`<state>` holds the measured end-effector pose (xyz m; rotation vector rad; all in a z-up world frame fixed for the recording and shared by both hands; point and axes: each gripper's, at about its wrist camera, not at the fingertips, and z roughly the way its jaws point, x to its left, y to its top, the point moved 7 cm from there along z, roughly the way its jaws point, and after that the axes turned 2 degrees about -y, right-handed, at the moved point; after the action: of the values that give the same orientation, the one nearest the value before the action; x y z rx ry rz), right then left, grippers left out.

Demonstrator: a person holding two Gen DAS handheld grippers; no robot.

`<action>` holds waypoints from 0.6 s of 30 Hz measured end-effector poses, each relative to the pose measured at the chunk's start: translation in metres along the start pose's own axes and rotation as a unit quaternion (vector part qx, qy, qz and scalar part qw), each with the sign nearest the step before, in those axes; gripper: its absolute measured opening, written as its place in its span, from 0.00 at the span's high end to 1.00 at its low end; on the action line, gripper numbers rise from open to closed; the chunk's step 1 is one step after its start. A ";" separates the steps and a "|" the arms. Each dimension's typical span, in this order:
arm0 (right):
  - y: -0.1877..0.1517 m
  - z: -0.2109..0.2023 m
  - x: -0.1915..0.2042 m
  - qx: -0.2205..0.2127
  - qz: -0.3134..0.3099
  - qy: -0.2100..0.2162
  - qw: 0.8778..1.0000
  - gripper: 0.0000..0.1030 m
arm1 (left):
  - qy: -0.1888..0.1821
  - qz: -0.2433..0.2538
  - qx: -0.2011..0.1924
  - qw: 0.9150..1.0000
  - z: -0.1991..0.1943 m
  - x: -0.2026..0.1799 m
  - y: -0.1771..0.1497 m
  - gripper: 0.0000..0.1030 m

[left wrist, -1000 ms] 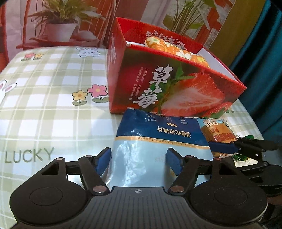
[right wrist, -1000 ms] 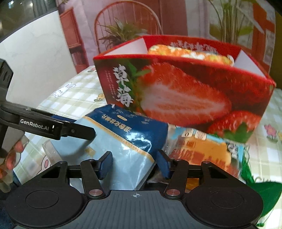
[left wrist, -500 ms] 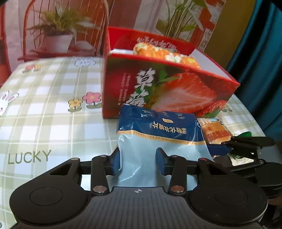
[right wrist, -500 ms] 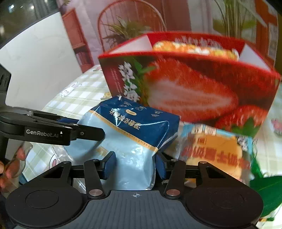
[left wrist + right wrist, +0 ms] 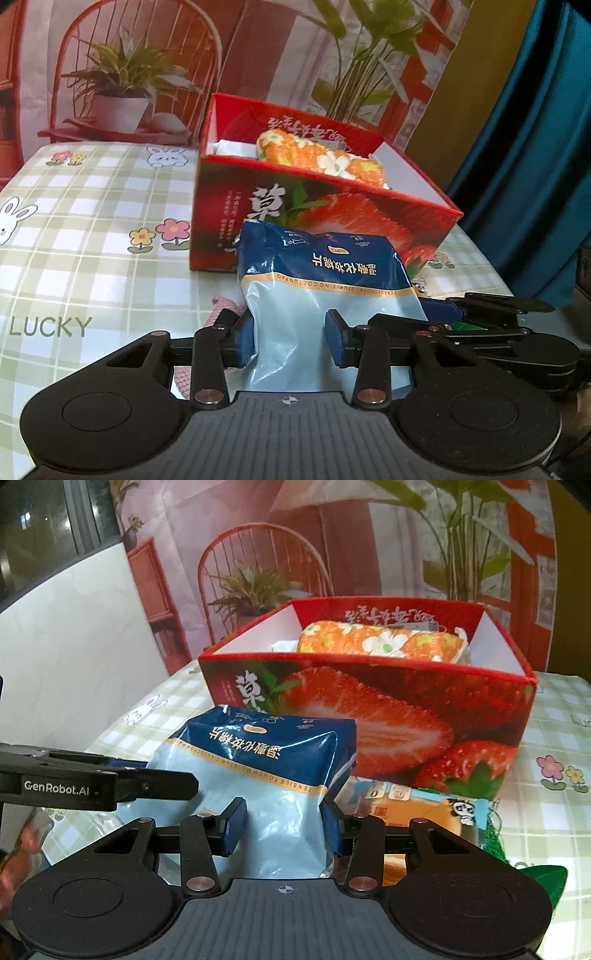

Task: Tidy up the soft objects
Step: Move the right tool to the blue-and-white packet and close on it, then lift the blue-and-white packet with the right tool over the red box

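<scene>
Tongs, left (image 5: 290, 341) and right (image 5: 282, 825), both pinch the blue cotton-pad bag (image 5: 325, 280), which looks light, squashy and slippery; strawberry box (image 5: 332, 206) at twelve o'clock.

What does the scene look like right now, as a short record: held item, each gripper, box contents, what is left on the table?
held item: blue cotton pad bag, lifted in front of the box
left gripper: shut on the bag's lower end
right gripper: shut on the same bag
box: red strawberry box, open top, on the checked tablecloth
box contents: orange flowered pack; something white beside it, unclear
left on table: orange snack packet in front of the box; pink knitted item under the left gripper
</scene>
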<state>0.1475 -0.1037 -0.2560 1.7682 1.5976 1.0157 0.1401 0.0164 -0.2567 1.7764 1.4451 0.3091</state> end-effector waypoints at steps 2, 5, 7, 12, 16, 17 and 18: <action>0.001 -0.002 0.001 -0.008 0.001 -0.001 1.000 0.60 | -0.002 0.002 -0.004 1.000 -0.002 -0.002 0.002 0.59; 0.008 -0.010 0.000 -0.022 0.000 -0.002 1.000 0.60 | -0.005 0.009 -0.011 1.000 -0.005 -0.006 0.008 0.59; 0.012 -0.013 0.000 -0.031 -0.001 -0.003 1.000 0.60 | -0.008 0.013 -0.018 1.000 -0.008 -0.011 0.013 0.59; 0.020 -0.025 -0.006 -0.050 0.002 -0.006 0.999 0.60 | -0.017 0.023 -0.028 0.999 -0.013 -0.022 0.021 0.59; 0.027 -0.036 -0.011 -0.067 0.005 -0.008 0.998 0.60 | -0.024 0.030 -0.036 0.999 -0.015 -0.030 0.029 0.59; 0.030 -0.039 -0.013 -0.071 0.005 -0.009 0.997 0.60 | -0.026 0.033 -0.039 0.998 -0.015 -0.033 0.032 0.59; 0.032 -0.040 -0.014 -0.075 0.004 -0.010 0.997 0.60 | -0.027 0.034 -0.041 0.998 -0.015 -0.034 0.034 0.59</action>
<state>0.1326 -0.1254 -0.2098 1.6809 1.4634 1.0894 0.1436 -0.0085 -0.2128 1.7570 1.3171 0.3486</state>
